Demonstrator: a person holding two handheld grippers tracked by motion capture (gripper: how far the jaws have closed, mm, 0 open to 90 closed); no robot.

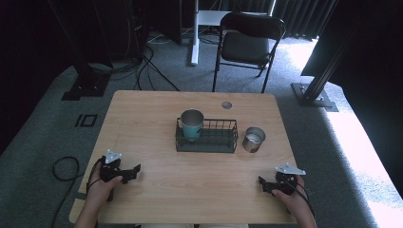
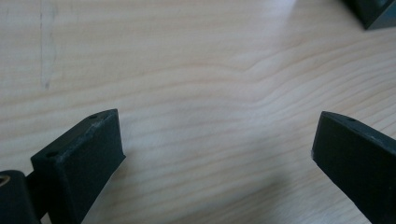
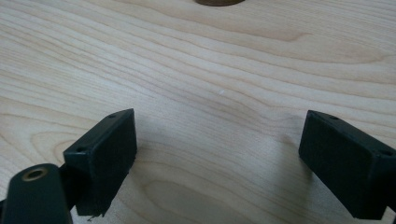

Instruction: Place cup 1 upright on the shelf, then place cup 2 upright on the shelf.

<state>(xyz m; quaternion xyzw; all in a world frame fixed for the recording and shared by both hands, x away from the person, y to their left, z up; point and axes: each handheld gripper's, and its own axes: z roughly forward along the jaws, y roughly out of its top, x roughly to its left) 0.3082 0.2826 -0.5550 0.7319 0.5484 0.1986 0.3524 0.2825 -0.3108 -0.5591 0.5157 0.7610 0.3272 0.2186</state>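
A teal metal cup (image 1: 192, 124) stands upright in the left end of a dark wire basket (image 1: 216, 141) at the middle of the wooden table (image 1: 157, 107). A second, silver cup (image 1: 254, 138) stands on the table just right of the basket. My left gripper (image 1: 133, 173) rests near the front left edge, held by a hand; in the left gripper view it (image 2: 217, 144) is open over bare wood. My right gripper (image 1: 264, 184) rests at the front right, and in the right gripper view it (image 3: 219, 140) is open with nothing between its fingers.
A round grommet hole (image 1: 226, 104) sits near the table's far edge. Behind the table stands a black folding chair (image 1: 247, 42). Cables (image 1: 64, 168) lie on the grey carpet at the left. Dark frame posts stand at both sides.
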